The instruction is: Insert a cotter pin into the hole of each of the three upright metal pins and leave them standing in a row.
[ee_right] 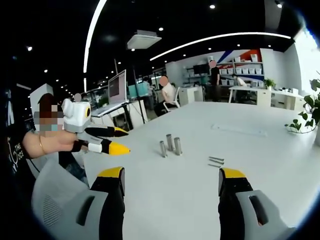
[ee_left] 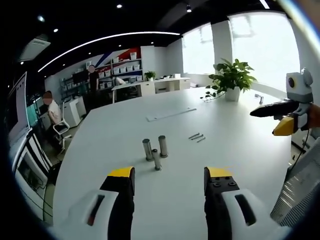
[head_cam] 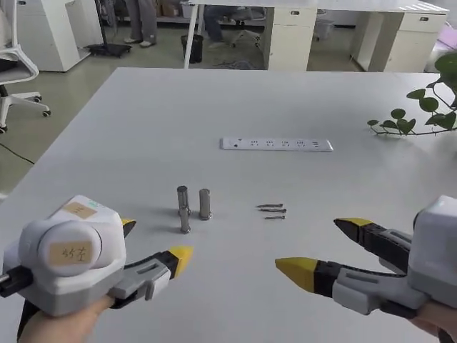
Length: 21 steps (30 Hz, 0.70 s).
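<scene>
1. Three metal pins [head_cam: 193,207] are being seen standing upright, clustered on the table [head_cam: 143,128].
2. Three cotter pins [head_cam: 272,211] are being seen lying near, to their right.
3. Both the left gripper [head_cam: 156,239] and the right gripper [head_cam: 314,244] are being held with jaws spread wide.

Left claw [head_cam: 156,239] and right claw [head_cam: 314,244] have white-grey housings and black, yellow-tipped jaws (left one tan-labelled).

My left gripper [head_cam: 153,239] and right gripper [head_cam: 312,244] have yellow tips over black, on pale grey bodies. Metal pins [head_cam: 205,204] are dull silver, cotter pins [head_cam: 273,211] dark grey, and the table [head_cam: 285,107] plain white.
</scene>
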Tool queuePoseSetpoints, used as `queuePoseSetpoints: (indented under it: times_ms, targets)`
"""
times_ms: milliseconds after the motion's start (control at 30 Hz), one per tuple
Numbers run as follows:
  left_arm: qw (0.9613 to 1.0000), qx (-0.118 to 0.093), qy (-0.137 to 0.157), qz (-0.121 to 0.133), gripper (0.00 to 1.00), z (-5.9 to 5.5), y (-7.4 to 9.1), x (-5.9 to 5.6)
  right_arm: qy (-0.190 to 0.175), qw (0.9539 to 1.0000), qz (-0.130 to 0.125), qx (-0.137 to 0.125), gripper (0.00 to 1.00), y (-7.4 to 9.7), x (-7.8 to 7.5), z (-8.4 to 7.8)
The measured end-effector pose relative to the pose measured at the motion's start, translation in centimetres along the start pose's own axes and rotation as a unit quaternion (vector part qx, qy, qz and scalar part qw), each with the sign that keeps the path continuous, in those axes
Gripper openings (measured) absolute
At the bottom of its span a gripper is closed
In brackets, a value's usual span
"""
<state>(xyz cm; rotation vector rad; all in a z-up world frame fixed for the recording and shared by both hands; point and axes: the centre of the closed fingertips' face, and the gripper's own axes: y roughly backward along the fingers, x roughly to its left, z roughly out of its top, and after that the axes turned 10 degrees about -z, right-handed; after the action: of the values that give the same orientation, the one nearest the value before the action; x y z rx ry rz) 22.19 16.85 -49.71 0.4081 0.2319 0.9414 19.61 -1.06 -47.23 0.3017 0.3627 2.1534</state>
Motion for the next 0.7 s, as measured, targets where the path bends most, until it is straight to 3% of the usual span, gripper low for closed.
queuePoseSetpoints:
  times_ms: [300, 700]
  targets:
    - [0.9999, 0.002, -0.013, -0.009, 0.41, 0.0, -2.9, 1.6, 0.009, 0.9998, 0.013, 0.009, 0.72, -1.0, 0.5, -0.3]
    - [0.9994, 0.013, -0.014, -0.029, 0.33, -1.0, -5.9, 3.1, 0.015, 0.9993, 0.026, 0.021, 0.72, -2.4, 1.2, -0.8]
